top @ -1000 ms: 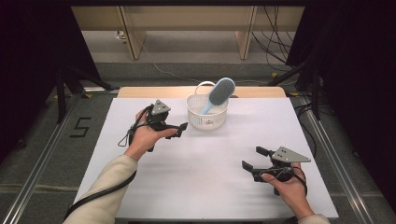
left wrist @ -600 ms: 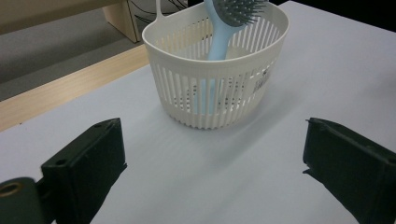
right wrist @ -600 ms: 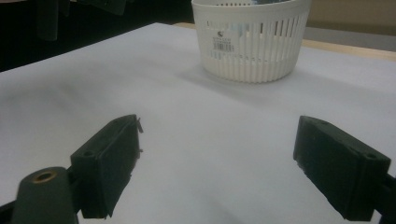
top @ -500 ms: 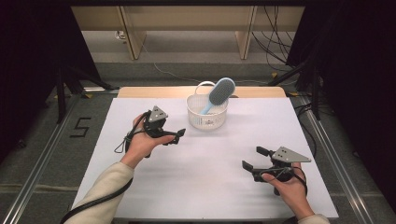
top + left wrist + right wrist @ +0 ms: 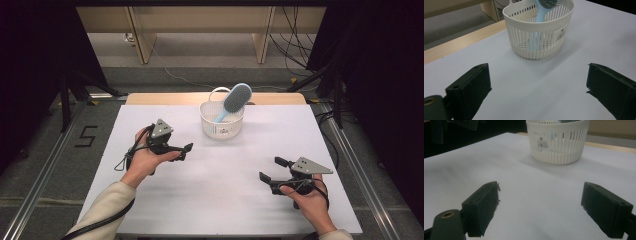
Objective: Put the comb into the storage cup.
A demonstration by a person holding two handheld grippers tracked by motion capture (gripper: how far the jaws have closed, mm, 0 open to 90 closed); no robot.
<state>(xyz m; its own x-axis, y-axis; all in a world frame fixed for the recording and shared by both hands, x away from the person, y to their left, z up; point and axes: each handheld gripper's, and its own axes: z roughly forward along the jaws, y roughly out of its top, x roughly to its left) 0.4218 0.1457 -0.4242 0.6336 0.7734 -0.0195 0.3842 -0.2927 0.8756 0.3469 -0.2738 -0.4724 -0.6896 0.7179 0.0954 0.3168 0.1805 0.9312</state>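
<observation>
A white slotted basket point(image 5: 221, 125) stands at the far middle of the white table point(image 5: 225, 210). A light blue hairbrush point(image 5: 235, 99) leans in it, bristle head sticking up over the rim. My left gripper point(image 5: 185, 151) is held left of the basket, jaws pointing right, open and empty. In the left gripper view the basket point(image 5: 539, 37) and the brush handle point(image 5: 539, 15) lie ahead of the wide-apart jaws of that gripper point(image 5: 539, 85). My right gripper point(image 5: 272, 170) sits open at the near right. Its own view has the basket point(image 5: 559, 142) far ahead of the gripper point(image 5: 541, 207).
A wooden strip point(image 5: 165, 98) borders the table's far edge. Behind it are wooden furniture legs point(image 5: 142, 35) and cables point(image 5: 295, 45) on the floor. Metal rails point(image 5: 45, 165) run along both sides. Bare white table lies between the two grippers.
My left gripper has drawn back from the basket, to the left and toward the near side. The right gripper, basket and brush have stayed put.
</observation>
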